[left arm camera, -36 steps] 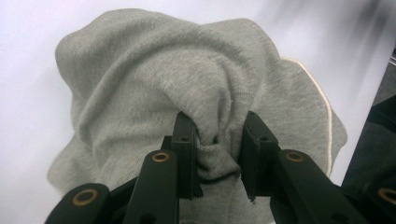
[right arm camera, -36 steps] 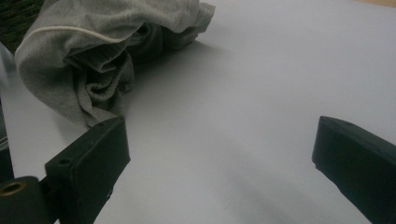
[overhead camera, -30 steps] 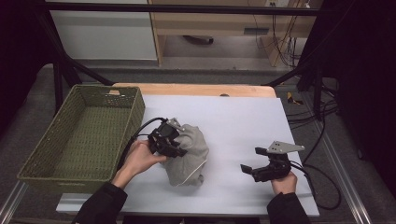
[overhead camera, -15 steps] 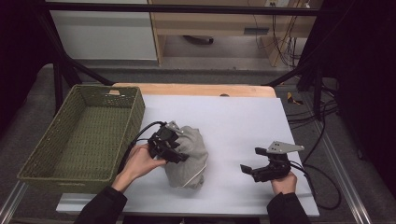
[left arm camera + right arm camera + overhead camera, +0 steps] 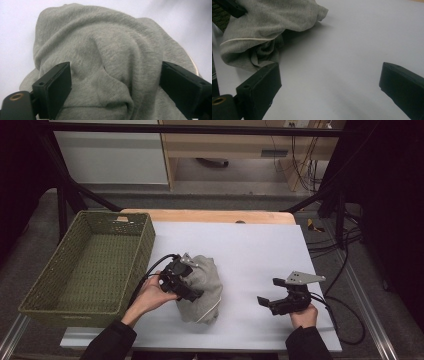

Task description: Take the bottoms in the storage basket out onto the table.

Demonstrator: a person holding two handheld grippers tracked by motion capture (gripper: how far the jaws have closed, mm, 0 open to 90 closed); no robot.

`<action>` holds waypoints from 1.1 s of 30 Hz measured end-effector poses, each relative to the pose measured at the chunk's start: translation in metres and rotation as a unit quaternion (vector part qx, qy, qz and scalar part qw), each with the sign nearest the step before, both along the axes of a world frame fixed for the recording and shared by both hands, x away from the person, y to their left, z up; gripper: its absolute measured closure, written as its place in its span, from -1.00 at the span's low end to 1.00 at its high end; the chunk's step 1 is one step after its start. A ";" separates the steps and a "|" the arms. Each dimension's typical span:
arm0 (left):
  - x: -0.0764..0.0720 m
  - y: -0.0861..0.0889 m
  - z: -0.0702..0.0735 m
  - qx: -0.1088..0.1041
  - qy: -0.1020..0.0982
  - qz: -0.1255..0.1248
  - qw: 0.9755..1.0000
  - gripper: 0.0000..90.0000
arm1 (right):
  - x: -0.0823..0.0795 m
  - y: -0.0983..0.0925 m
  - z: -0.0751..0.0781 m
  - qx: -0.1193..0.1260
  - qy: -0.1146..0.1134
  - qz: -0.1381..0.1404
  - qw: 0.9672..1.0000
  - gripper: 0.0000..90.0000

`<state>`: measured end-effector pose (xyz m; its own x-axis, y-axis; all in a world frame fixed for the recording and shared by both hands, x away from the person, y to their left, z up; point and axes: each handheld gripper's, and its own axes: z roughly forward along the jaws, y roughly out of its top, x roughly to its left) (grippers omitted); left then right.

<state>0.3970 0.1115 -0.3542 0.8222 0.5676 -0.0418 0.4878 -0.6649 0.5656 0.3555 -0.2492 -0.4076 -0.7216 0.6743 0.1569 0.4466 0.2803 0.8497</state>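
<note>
The grey garment (image 5: 202,287) lay bunched on the white desk (image 5: 250,250), just right of the green woven basket (image 5: 90,265). The left tool (image 5: 192,290) sat on the garment's near-left side, its jaws spread wide with a raised fold of the cloth between them; in the left gripper view the garment (image 5: 105,57) bulged between the two black jaws, which did not clamp it. Those jaws had just been opening, where a second earlier they were closed on the cloth. The right tool (image 5: 265,302) rested on the desk well to the right of the garment, jaws spread with only bare desk between them, and it was placed as before.
</note>
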 end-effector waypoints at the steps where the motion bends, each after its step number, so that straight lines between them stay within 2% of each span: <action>1: 0.000 0.000 0.000 -0.002 0.001 0.001 1.000 -0.80 | 0.000 0.000 0.000 0.000 0.000 0.000 1.000 -0.90; 6: -0.003 0.001 0.001 -0.003 -0.003 0.003 1.000 -0.91 | 0.000 0.000 0.000 0.002 0.001 0.001 1.000 -0.90; 8: -0.004 0.002 0.003 -0.010 -0.002 -0.002 1.000 -0.92 | 0.000 0.000 0.000 0.001 0.000 0.001 1.000 -0.90; 14: -0.009 0.009 0.011 -0.018 -0.017 0.003 1.000 -0.92 | -0.001 0.000 0.000 0.002 0.001 0.002 1.000 -0.90; 18: -0.013 0.012 0.014 -0.014 -0.030 0.006 0.999 -0.92 | -0.001 0.001 0.000 0.002 0.001 0.002 1.000 -0.90; 21: -0.015 0.014 0.017 -0.013 -0.032 0.003 0.999 -0.94 | -0.001 0.001 0.000 0.002 0.002 0.002 1.000 -0.90; 33: -0.023 0.030 0.030 -0.031 -0.056 0.010 0.998 -0.96 | 0.000 0.001 -0.001 0.001 0.003 0.004 1.000 -0.90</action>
<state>0.3744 0.1419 -0.3239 0.8119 0.5837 0.0141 0.4329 -0.6179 0.6564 0.3551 -0.2477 -0.4086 -0.7256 0.6689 0.1615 0.4490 0.2824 0.8477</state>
